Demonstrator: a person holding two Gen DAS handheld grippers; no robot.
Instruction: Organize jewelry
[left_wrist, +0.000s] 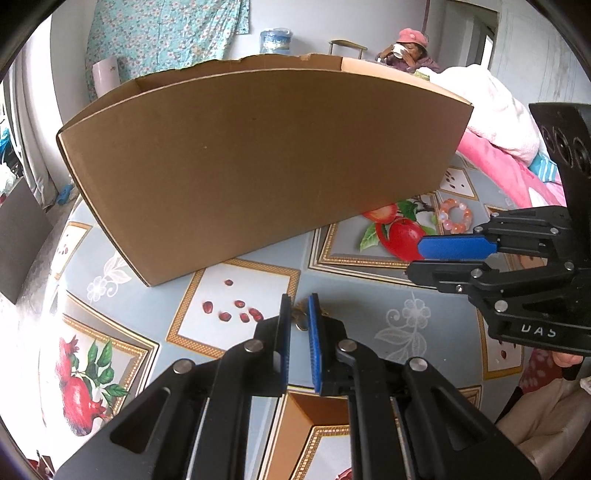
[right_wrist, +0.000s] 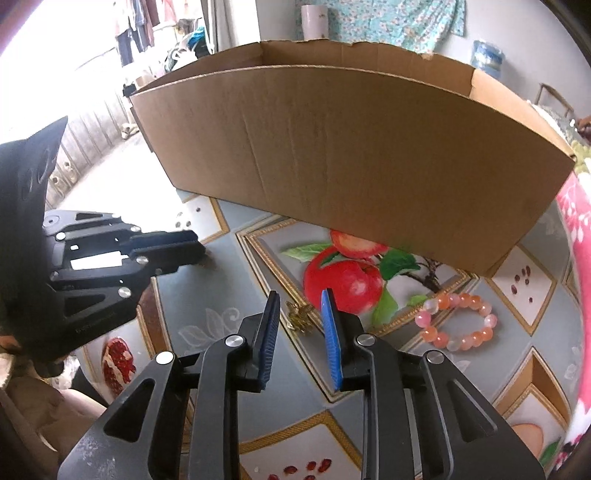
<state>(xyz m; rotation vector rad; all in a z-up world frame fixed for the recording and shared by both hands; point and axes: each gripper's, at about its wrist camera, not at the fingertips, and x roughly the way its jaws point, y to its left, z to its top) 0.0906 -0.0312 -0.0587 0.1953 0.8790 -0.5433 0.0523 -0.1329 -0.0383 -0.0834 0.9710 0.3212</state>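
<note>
Left wrist view: the left hand-held gripper (left_wrist: 298, 308) stands nearly closed in front of the box (left_wrist: 258, 166), a small gold piece (left_wrist: 300, 320) showing in its narrow gap; whether the pads press it, I cannot tell. A bead bracelet (left_wrist: 455, 215) lies by the box's right corner.

Right wrist view: the right hand-held gripper (right_wrist: 300, 308) is narrowly parted in front of the box (right_wrist: 351, 155), the gold piece (right_wrist: 300, 317) lying loose between its pads. To pick it cleanly, centre the piece and close gently. The bracelet (right_wrist: 456, 321) lies right of the gripper.

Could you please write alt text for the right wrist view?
The right claw stands open around a small gold ornament lying on a fruit-print tablecloth. A pink-and-orange bead bracelet lies to its right, a cardboard box stands behind, and the left claw is at left.
</note>
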